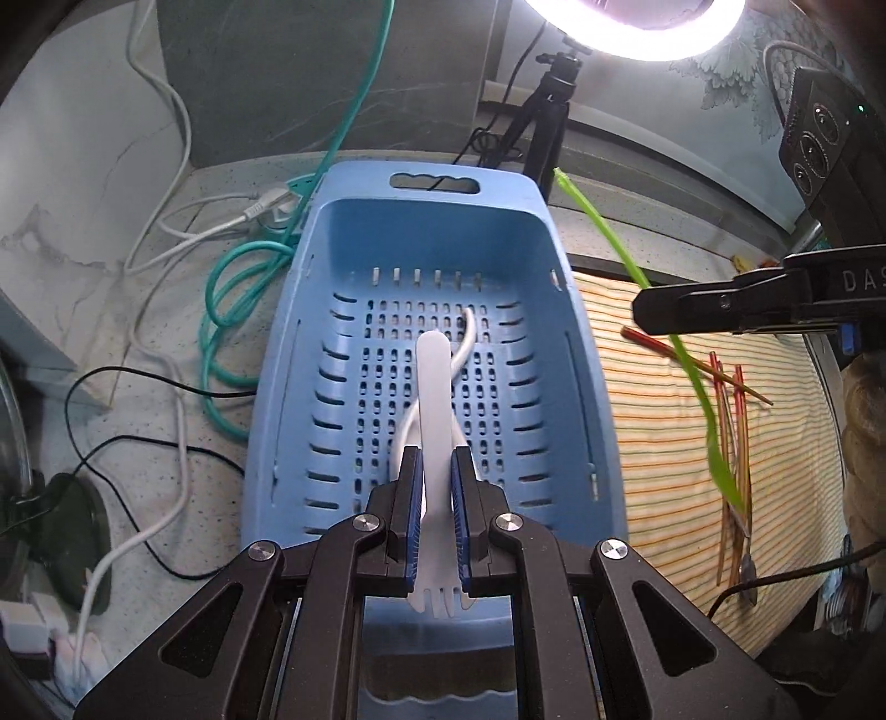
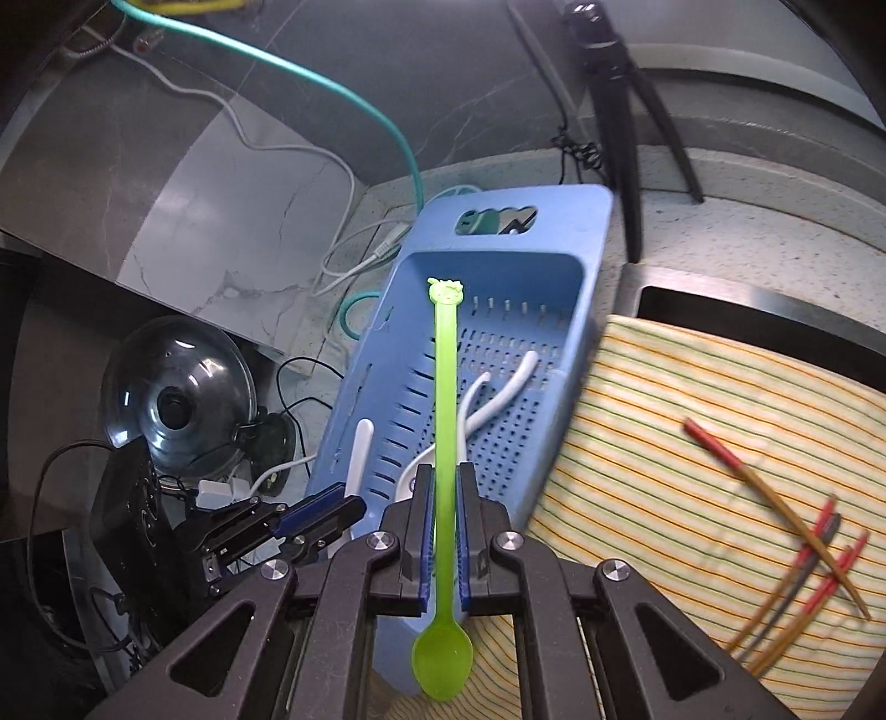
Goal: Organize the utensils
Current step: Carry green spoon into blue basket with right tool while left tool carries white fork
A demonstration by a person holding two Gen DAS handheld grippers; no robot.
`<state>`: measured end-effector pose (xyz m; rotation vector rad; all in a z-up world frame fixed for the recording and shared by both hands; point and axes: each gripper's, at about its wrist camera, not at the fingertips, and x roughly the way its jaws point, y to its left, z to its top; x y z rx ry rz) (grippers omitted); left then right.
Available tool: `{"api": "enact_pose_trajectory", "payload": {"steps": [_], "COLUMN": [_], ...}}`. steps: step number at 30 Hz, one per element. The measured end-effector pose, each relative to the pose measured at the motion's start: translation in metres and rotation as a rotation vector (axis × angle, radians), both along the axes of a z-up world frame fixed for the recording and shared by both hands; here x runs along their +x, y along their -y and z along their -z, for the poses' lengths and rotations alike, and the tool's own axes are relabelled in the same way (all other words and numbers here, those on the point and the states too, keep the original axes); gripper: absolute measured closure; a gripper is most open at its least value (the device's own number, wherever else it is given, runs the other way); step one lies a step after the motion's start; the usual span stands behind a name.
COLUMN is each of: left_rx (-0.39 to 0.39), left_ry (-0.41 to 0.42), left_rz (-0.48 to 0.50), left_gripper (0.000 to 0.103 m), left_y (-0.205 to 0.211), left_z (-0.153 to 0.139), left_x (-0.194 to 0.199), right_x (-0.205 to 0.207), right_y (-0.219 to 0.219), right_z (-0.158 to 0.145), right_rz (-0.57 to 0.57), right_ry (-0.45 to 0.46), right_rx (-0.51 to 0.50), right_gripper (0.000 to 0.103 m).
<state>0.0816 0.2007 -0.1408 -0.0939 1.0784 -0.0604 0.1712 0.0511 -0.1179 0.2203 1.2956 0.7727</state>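
My left gripper (image 1: 433, 459) is shut on a white plastic fork (image 1: 433, 399), handle pointing forward, over the blue slotted basket (image 1: 432, 232). White utensils (image 2: 498, 399) lie inside the basket. My right gripper (image 2: 444, 476) is shut on a long green spoon (image 2: 444, 421), bowl toward the camera, handle over the basket (image 2: 498, 277). In the left wrist view the right gripper (image 1: 648, 315) holds the green spoon (image 1: 686, 354) to the basket's right. In the right wrist view the left gripper (image 2: 354, 507) shows at lower left with the white fork (image 2: 360, 448).
Several red-tipped chopsticks (image 2: 797, 554) lie on a striped cloth (image 2: 692, 443) right of the basket; they also show in the left wrist view (image 1: 731, 421). Teal and white cables (image 1: 221, 310) lie left of the basket. A glass pot lid (image 2: 177, 387), a tripod (image 1: 545, 127) and a ring light (image 1: 637, 27) stand around.
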Motion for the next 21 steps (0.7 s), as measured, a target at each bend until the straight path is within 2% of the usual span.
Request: {"api": "enact_pose_trajectory", "payload": {"steps": [9, 18, 19, 21], "left_rx": [-0.005, -0.007, -0.002, 0.01], "left_ry": [-0.025, -0.035, -0.039, -0.044], "left_rz": [-0.003, -0.027, -0.029, -0.044], "left_gripper": [0.094, 0.094, 0.092, 0.076], "left_y": [-0.01, -0.016, -0.016, -0.017], "left_z": [0.009, 0.013, 0.013, 0.013], "left_x": [0.01, 0.011, 0.011, 0.01], "right_x": [0.003, 0.006, 0.007, 0.008], "right_y": [-0.039, -0.045, -0.044, -0.042], "right_z": [0.025, 0.036, 0.036, 0.036], "right_rz": [-0.043, -0.042, -0.039, -0.04], "right_ry": [0.001, 0.003, 0.005, 0.001], "right_rx": [-0.065, -0.099, -0.098, -0.099], "right_gripper": [0.097, 0.096, 0.095, 0.095]}}
